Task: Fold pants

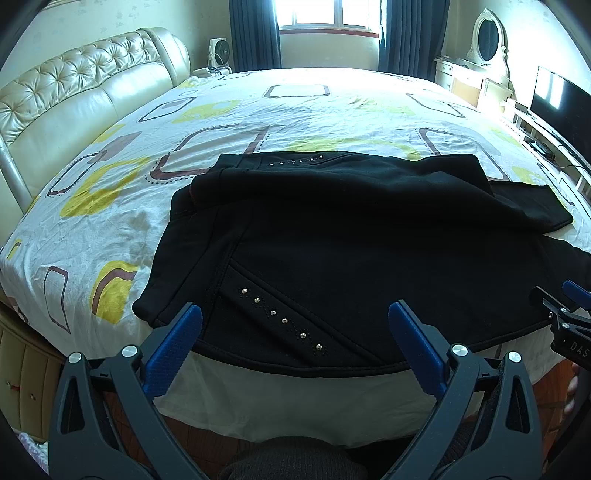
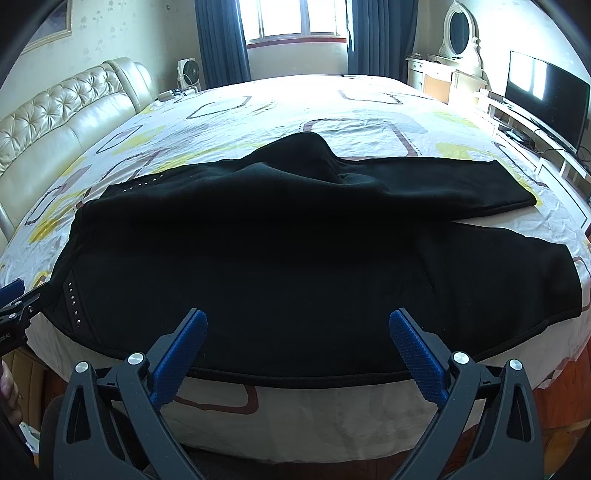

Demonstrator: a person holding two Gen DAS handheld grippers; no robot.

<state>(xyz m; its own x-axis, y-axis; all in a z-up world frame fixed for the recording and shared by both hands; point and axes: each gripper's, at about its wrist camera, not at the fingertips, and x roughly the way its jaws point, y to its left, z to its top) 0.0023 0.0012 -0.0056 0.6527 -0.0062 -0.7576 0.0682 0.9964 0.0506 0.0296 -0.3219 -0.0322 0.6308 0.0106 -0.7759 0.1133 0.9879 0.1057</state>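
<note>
Black pants (image 1: 332,251) with rows of small studs lie spread across the near part of the bed, waist to the left, legs running right. One leg is bunched up and lies over the far side (image 2: 310,158). My left gripper (image 1: 295,314) stands open at the pants' near edge by the studded pocket, nothing between its blue pads. My right gripper (image 2: 298,319) is open too, over the near hem of the pants (image 2: 295,258). Each gripper shows at the edge of the other's view: the right gripper (image 1: 565,317) and the left gripper (image 2: 14,302).
The bed (image 1: 258,110) has a white sheet with yellow and brown shapes and a padded cream headboard (image 1: 74,92) at left. A dresser with an oval mirror (image 2: 458,33) and a TV (image 2: 546,99) stand at right. Window and dark curtains lie behind.
</note>
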